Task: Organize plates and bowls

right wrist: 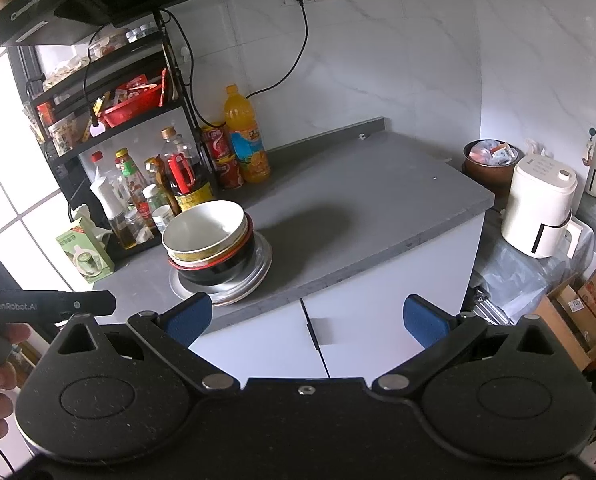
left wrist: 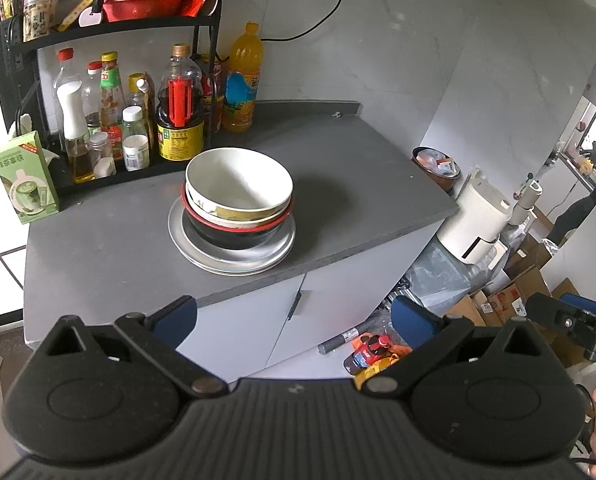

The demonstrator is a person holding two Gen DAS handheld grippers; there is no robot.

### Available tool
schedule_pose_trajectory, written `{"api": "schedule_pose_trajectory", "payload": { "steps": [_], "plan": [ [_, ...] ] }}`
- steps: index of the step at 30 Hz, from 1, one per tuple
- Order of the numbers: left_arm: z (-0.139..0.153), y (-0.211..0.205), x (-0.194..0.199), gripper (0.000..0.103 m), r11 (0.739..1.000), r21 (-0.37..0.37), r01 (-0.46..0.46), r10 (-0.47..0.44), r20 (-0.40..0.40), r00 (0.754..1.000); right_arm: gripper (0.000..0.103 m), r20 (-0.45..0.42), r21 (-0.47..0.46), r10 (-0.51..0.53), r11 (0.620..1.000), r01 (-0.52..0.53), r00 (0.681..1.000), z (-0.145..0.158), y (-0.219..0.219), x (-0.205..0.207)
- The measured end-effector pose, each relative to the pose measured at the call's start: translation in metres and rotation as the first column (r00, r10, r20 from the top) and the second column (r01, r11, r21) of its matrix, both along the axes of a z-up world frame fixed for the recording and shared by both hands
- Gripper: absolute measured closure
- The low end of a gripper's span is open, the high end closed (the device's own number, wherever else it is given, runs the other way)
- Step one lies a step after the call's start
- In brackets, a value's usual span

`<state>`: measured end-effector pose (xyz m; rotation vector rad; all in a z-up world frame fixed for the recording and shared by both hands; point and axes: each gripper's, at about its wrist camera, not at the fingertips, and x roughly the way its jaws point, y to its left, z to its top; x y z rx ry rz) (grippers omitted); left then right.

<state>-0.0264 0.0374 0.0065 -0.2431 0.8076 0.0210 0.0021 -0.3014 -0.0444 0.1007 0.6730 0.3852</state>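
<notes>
Nearest, the left gripper [left wrist: 294, 322] and right gripper [right wrist: 307, 316] both hang with fingers spread wide, holding nothing. Farther, on the grey counter [left wrist: 358, 184], nested bowls [left wrist: 238, 196] sit on stacked plates [left wrist: 234, 258]. Bottles [left wrist: 178, 112] stand far left.

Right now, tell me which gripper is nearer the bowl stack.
Left, slightly, as best I can judge. The left gripper hangs open just off the counter's front edge, facing the bowl stack. The right gripper, also open, is beside it, further right.
</notes>
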Motion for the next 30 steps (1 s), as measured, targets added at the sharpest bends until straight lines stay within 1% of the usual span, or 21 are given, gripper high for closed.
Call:
{"api": "schedule_pose_trajectory", "payload": {
  "steps": [17,30],
  "plan": [
    [0.0026,0.0039,0.0022,0.001,1.000,0.002,0.005,-0.005,0.001,1.000,0.000,0.001,-0.004,0.005,1.000,-0.005,1.000,0.0027,0.0050,-0.0004],
    [0.0011,-0.0025,0.0018,0.001,1.000,0.010,0.005,-0.005,-0.004,1.000,0.000,-0.011,-0.002,0.014,1.000,-0.014,1.000,-0.0015,-0.0028,0.0020]
  ]
}}
